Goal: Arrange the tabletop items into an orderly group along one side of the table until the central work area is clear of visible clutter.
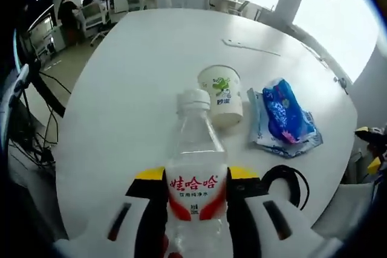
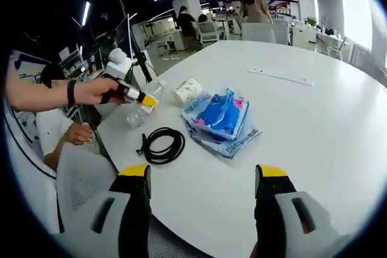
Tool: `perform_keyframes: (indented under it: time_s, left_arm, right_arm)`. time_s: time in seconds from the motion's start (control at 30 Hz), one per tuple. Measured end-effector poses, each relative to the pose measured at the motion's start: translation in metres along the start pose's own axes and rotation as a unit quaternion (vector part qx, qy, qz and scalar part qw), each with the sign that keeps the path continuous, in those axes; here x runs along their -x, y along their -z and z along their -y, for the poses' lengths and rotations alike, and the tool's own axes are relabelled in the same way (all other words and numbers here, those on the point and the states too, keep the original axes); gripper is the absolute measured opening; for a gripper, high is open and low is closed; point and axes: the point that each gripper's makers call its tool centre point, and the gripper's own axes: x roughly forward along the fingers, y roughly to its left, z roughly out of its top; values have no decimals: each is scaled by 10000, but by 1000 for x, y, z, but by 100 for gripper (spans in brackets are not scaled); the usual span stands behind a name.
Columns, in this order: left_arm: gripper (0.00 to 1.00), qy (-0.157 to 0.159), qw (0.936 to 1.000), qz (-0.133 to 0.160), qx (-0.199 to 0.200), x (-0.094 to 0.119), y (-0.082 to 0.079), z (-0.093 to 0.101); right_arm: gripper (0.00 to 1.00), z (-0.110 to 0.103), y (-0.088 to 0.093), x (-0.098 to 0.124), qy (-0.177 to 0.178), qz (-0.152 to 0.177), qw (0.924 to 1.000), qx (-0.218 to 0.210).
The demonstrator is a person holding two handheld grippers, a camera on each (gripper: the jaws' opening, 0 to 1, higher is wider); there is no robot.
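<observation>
The big round white worktop [image 1: 139, 83] carries everything, so I place things against it. On its surface, toward the edge nearest me in the right gripper view, lies the crinkled blue and white plastic packet [image 2: 221, 119] with a touch of pink, flat on the worktop; in the left gripper view it sits just beside the cup, on the cup's right. Near that packet, closer to the worktop's edge, is the coiled black cable [image 2: 162, 144], lying flat in a loose loop. My left tool [image 1: 196, 209] is pinching the clear plastic water bottle with a white cap and red label [image 1: 195, 179]: its yellow-tipped jaws press against the bottle's two sides at the label, and the bottle stands up between them, cap pointing across the worktop. In the right gripper view that same tool is held in a hand [image 2: 97, 90] over the worktop's edge, with the bottle seen there only as a clear blur. Just past the bottle's cap stands the white paper cup with a green print [image 1: 221, 95], tipped toward me, on the worktop beside the packet. My right tool [image 2: 202, 176] is spread wide, its two yellow-tipped jaws well apart with nothing between them, over the worktop's near edge.
</observation>
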Motion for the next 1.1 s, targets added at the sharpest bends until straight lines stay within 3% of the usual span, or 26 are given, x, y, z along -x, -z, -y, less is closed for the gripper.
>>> perform_keyframes:
  time_s: [0.13,0.4,0.67,1.1]
  left_arm:
    - [36,-24,9996,272,20,18,2,4]
    - [36,-97,9987,507,32,37,4,2]
    - [36,-212,9974,693,-10,47,2,-9]
    - [36,-356,9927,1150,-112,65,-7,-8]
  right_arm:
    - [69,-4,3,3,-1,0,10000,34]
    - [69,-16,7,8,-46,38,9999,109]
    - [69,-26,11,9,-90,20,9998,201]
    - [69,-29,13,12,-87,50,9998,184]
